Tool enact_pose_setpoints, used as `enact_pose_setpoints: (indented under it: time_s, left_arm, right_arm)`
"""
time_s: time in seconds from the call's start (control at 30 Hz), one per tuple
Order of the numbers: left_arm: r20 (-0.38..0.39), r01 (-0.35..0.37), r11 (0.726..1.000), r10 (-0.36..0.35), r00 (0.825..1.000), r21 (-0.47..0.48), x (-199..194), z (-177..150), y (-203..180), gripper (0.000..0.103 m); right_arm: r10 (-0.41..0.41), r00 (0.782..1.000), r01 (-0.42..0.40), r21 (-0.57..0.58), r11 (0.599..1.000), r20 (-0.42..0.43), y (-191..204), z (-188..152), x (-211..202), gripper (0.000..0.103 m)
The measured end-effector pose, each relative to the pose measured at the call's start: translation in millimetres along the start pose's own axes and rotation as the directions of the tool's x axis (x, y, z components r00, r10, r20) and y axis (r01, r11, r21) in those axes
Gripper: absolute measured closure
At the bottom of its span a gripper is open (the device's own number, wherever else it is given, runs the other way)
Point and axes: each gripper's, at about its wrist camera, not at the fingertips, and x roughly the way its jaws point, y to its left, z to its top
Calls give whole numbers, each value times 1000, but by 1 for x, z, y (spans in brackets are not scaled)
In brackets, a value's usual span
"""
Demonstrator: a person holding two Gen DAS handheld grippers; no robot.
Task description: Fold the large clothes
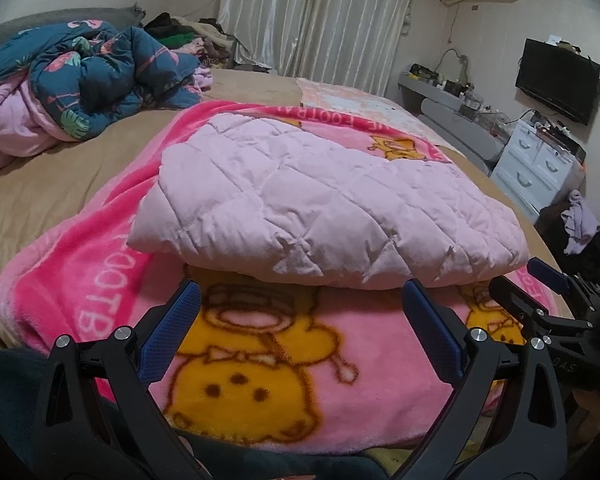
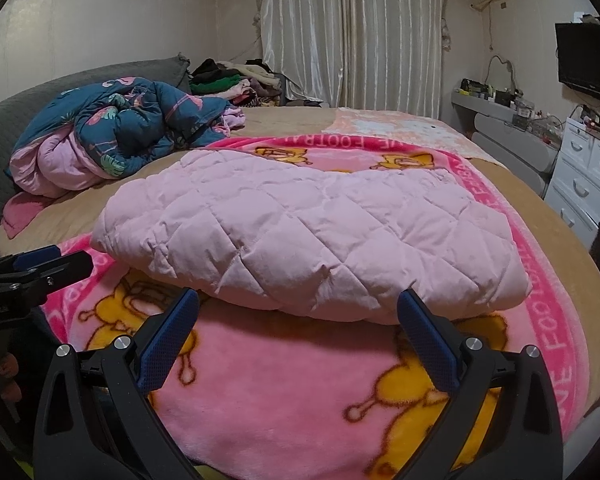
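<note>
Both tools are empty and spread wide. My left tool (image 1: 298,300) sits just short of the near edge of the pink quilted garment (image 1: 320,204), and my right tool (image 2: 298,308) does the same from its side. I see no contact with the fabric in either view.

The garment lies as a compact folded bundle on the pink cartoon fleece blanket (image 1: 260,360), which is spread over the bed (image 1: 60,184). The blanket gives a flat, soft work surface, which is likely why the folding happens there rather than on the bare sheet.

The two tools are side by side, near each other. The right tool shows at the edge of the left view (image 1: 548,280).

My read: the fold looks done or close to it, since the edges are stacked and there are no loose sleeves visible. The tools are wide, probably either just clear of the bundle or set to take the near edge for one more fold; I can't tell which.

The blue flamingo comforter (image 2: 132,128) is heaped well apart, toward the head of the bed. A clothes pile (image 2: 236,80) sits behind it.
</note>
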Motion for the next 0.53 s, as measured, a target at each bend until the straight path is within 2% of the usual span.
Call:
enact_pose_setpoints:
  time_s: [0.27, 0.37, 0.43, 0.47, 0.5, 0.53]
  left_arm:
    - [-38, 38, 999, -38, 999, -5, 8, 6, 2, 9]
    - [-91, 47, 997, -53, 994, -67, 19, 24, 21, 9]
    - [-134, 27, 991, -44, 990, -129, 30, 43, 47, 9]
    - [-144, 0, 989, -22, 989, -150, 34, 52, 62, 9]
    - [-152, -36, 986, 12, 988, -162, 38, 61, 76, 9]
    - [-166, -116, 978, 88, 982, -173, 46, 77, 103, 9]
  right_arm:
    - [-46, 999, 45, 87, 995, 12, -17, -1, -1, 4]
    - [-112, 994, 107, 169, 980, 21, -50, -1, -8, 4]
    - [-211, 977, 201, 262, 944, 10, -97, -6, -14, 4]
    - [-279, 960, 265, 297, 917, 5, -121, -11, -19, 4]
    - [-377, 926, 357, 341, 870, -8, -156, -22, -27, 4]
    - [-468, 883, 445, 391, 805, -41, -191, -35, -35, 4]
